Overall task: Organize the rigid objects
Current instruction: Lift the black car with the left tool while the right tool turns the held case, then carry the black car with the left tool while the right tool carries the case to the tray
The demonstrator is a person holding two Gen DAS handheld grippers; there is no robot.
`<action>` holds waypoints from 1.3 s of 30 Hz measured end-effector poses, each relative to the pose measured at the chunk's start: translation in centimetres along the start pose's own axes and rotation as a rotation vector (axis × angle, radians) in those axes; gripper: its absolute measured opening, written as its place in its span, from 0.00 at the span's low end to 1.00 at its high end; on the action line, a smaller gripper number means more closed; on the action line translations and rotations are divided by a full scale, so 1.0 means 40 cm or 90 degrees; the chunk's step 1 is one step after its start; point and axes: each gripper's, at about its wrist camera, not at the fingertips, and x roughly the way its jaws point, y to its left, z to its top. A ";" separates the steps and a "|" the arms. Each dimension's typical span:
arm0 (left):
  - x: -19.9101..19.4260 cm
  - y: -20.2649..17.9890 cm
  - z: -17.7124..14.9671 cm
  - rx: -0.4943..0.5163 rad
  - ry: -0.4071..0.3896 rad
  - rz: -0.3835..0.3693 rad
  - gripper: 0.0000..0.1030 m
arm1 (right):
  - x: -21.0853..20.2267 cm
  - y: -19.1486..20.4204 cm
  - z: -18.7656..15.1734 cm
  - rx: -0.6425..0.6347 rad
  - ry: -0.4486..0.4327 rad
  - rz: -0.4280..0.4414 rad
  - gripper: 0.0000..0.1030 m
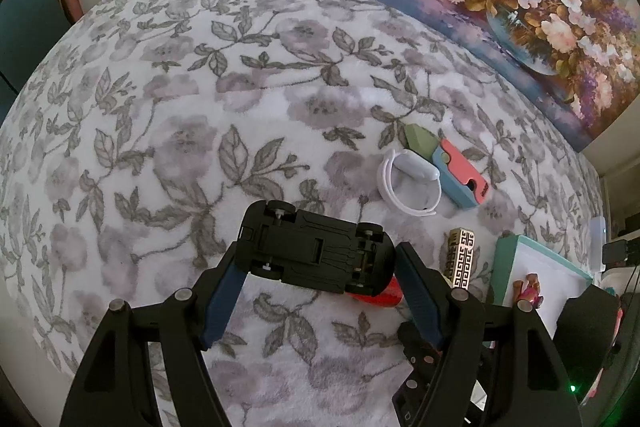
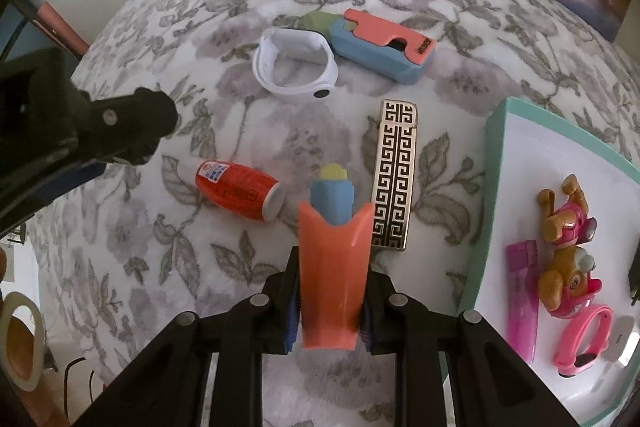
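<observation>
The left gripper (image 1: pixel 316 263) jaws clamp a black toy car (image 1: pixel 312 253) belly-up, its long axis spanning jaw to jaw. The right gripper (image 2: pixel 332 303) jaws pinch a coral-and-blue plastic toy (image 2: pixel 332 255) pointing straight ahead. The teal-rimmed white tray (image 2: pixel 496 155) lies right of both, the nearer right hand unobstructed; a gold patterned lighter (image 2: pixel 394 175) lies between.

A fuzzy white blanket with grey flowers (image 2: pixel 168 247) carries a white wristband (image 2: pixel 294 69), pink-and-blue plastic toy (image 2: pixel 382 49), red bottle (image 2: pixel 238 189), gold patterned lighter (image 2: pixel 394 175) and teal-rimmed white tray (image 2: pixel 494 131).
</observation>
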 end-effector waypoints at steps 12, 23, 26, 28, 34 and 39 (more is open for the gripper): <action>-0.020 0.005 0.003 -0.009 -0.014 -0.003 0.73 | -0.062 -0.008 -0.002 0.017 -0.043 0.017 0.22; -0.086 0.002 0.010 -0.013 -0.057 -0.009 0.73 | -0.205 -0.091 0.010 0.068 -0.120 0.058 0.22; -0.101 -0.010 0.010 -0.005 -0.065 -0.013 0.73 | -0.251 -0.132 0.017 0.087 -0.144 0.069 0.22; -0.110 -0.023 0.007 0.003 -0.070 -0.017 0.73 | -0.283 -0.154 0.017 0.099 -0.162 0.067 0.22; -0.131 -0.073 -0.007 0.028 -0.080 -0.025 0.73 | -0.376 -0.229 0.004 0.137 -0.218 0.059 0.22; -0.138 -0.144 -0.029 0.065 -0.081 -0.036 0.73 | -0.448 -0.310 -0.017 0.178 -0.263 0.044 0.22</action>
